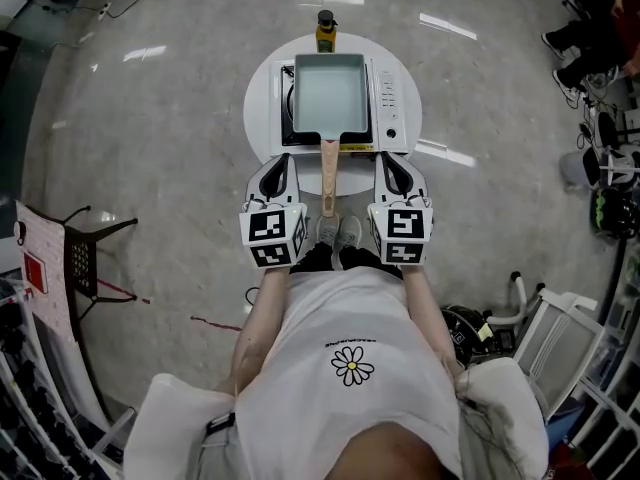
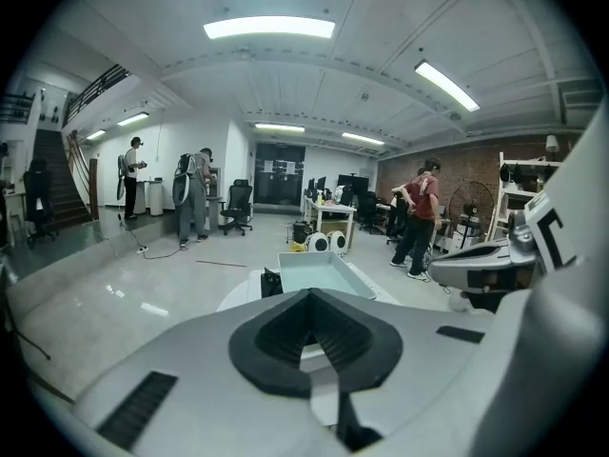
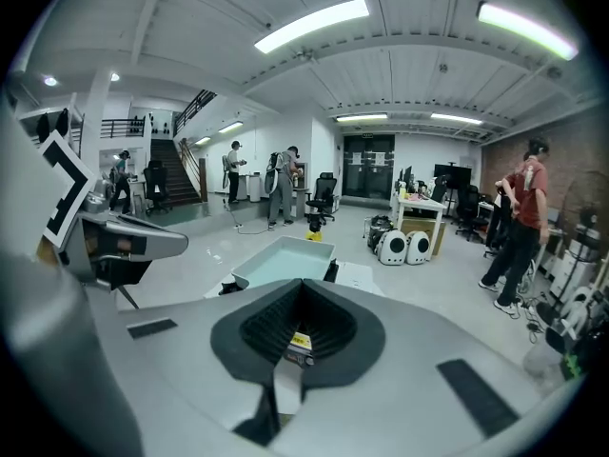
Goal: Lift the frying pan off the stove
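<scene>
1. A yellow label (image 3: pixel 301 340) on the front of the stove (image 1: pixel 390 93) shows through the right gripper's pads, its print too small to read; the small line above the daisy (image 1: pixel 352 365) on the person's white shirt is also unreadable
2. The cubes (image 1: pixel 272 235) on both grippers bear black-and-white square markers
3. The left gripper (image 1: pixel 284 160) is held low in front of the person, angled down toward the table (image 1: pixel 260 103), just left of the handle (image 1: pixel 328 173); its jaws are fully together with nothing in them
4. The right gripper (image 1: pixel 389 159) mirrors it just right of the handle, not touching it; its jaws are together and empty
5. The pan (image 1: pixel 330 93), rectangular with a pale inside, sits on the stove on the round white table, its handle pointing at the person and a bottle (image 1: pixel 325 30) behind it
</scene>
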The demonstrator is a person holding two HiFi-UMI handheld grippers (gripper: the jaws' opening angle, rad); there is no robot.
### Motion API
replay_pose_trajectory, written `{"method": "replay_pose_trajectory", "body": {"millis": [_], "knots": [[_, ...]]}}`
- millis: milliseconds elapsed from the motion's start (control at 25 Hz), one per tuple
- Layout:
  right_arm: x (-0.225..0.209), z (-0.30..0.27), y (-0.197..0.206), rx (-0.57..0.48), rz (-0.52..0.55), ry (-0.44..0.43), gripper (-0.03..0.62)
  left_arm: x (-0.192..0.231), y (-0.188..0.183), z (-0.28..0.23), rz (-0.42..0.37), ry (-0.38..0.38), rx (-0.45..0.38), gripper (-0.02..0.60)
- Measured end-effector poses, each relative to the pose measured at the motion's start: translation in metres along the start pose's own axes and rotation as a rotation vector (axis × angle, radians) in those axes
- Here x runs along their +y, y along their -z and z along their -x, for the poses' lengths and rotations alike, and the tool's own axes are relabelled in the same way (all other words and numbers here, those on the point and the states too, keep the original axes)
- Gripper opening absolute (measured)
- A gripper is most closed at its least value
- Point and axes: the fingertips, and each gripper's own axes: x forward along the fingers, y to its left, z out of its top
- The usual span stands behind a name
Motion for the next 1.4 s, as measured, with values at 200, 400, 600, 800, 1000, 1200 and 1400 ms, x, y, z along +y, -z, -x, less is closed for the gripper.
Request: {"method": "replay_pose_trajectory", "body": {"millis": [200, 400, 600, 800, 1000, 1200, 1400], "knots": [[0.0, -0.001, 0.001, -0.001, -0.001, -0.019, 0.003, -0.003, -0.003, 0.0, 0.002, -0.009, -0.006, -0.001], [-0.001, -0.001, -0.001, -0.006, 0.007, -0.031, 0.003, 0.001, -0.007, 0.0, 0.016, -0.033, -0.018, 0.0], [-0.005, -0.002, 0.0, -0.005, 0.008, -0.03, 0.003, 0.003, -0.006, -0.005, 0.048, -0.032, -0.011, 0.078], [-0.008, -0.003, 0.0, -0.009, 0.005, -0.027, 0.002, 0.004, -0.002, -0.008, 0.079, -0.022, 0.002, 0.156], [-0.008, -0.002, -0.001, -0.012, 0.004, -0.024, 0.003, 0.004, 0.002, -0.013, 0.106, -0.004, 0.022, 0.263], [-0.008, -0.003, 0.002, -0.004, 0.004, -0.017, 0.003, 0.006, 0.004, -0.015, 0.121, 0.001, 0.026, 0.305], [-0.007, -0.004, 0.0, 0.0, 0.007, -0.011, 0.003, 0.01, 0.007, -0.02, 0.15, 0.018, 0.04, 0.32]]}}
